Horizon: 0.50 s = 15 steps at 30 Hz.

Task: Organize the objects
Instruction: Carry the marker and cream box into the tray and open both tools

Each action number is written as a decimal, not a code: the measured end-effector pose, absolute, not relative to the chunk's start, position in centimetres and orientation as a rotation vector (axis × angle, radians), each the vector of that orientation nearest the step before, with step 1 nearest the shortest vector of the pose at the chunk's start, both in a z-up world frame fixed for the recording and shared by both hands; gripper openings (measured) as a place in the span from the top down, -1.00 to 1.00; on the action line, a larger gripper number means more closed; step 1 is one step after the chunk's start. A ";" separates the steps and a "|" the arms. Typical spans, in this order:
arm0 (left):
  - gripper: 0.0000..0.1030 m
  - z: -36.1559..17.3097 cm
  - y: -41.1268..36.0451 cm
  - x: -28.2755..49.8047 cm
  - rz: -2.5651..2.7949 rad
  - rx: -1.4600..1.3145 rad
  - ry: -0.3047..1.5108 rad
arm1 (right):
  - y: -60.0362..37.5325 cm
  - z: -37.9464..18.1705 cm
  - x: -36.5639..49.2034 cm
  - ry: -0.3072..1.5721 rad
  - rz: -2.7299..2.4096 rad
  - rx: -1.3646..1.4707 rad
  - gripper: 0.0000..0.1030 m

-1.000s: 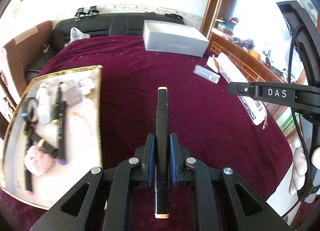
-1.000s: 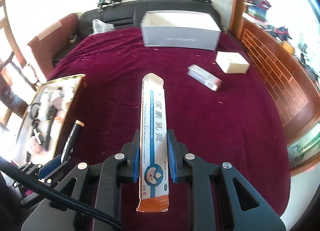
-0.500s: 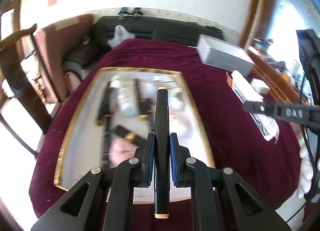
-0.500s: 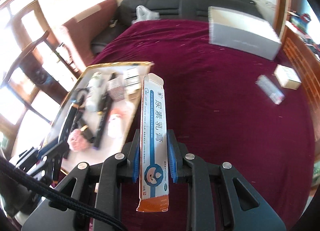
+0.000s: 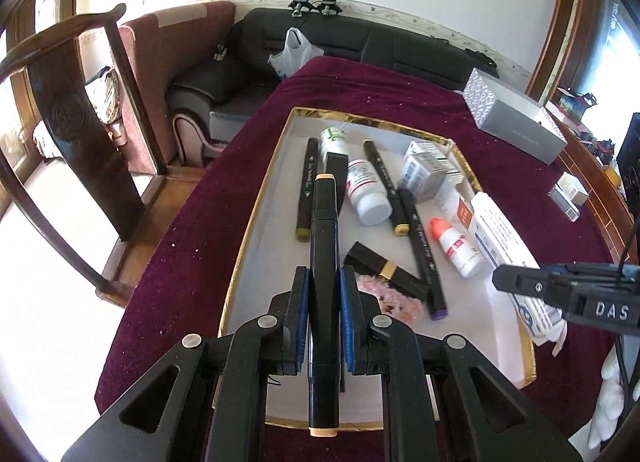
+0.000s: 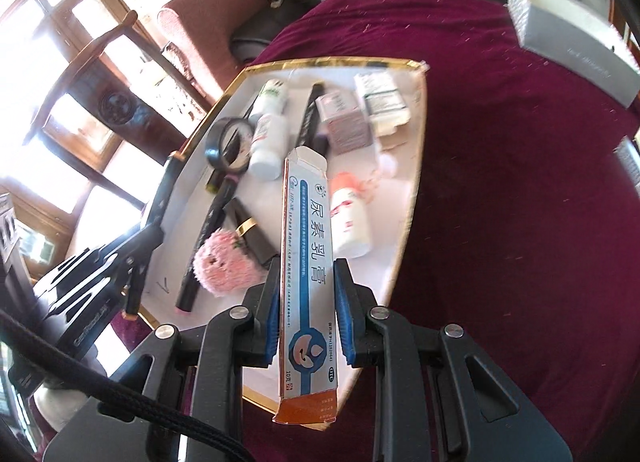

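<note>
The left gripper (image 5: 324, 318) is clamped on a black marker (image 5: 325, 262) with pale orange caps, its blue pads pressed to the barrel, held over a white tray (image 5: 260, 230) with a gold rim. The right gripper (image 6: 307, 312) is clamped on a long white-and-blue carton (image 6: 308, 246) printed with Chinese characters – its orange end flap hangs below the pads, its top flap stands open – also above the tray. In the tray lie other black markers (image 5: 306, 186), a white pill bottle (image 5: 366, 190), a small dropper bottle (image 5: 456, 246) with an orange cap, a pink fluffy ball (image 6: 226, 262), a roll of black tape (image 6: 228, 146) and small boxes (image 5: 424, 174). The tray rests on a dark red cloth (image 5: 192, 246); a grey box (image 5: 516, 126) sits well apart.
</note>
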<state>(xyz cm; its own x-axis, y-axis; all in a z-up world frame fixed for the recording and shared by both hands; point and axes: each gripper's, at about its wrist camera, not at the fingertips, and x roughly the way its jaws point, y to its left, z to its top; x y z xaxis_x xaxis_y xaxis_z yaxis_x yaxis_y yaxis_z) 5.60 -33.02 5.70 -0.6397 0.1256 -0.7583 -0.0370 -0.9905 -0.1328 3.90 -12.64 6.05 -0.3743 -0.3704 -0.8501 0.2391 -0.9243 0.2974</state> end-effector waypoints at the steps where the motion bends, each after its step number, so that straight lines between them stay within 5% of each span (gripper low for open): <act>1: 0.77 5.4 -33.3 5.5 2.761 -1.301 -0.164 | -12.9 5.8 3.8 -0.180 -2.321 1.495 0.59; 15: 0.77 2.6 -34.9 3.6 2.719 -1.418 -0.186 | -14.4 2.1 2.4 -0.244 -2.272 1.605 0.58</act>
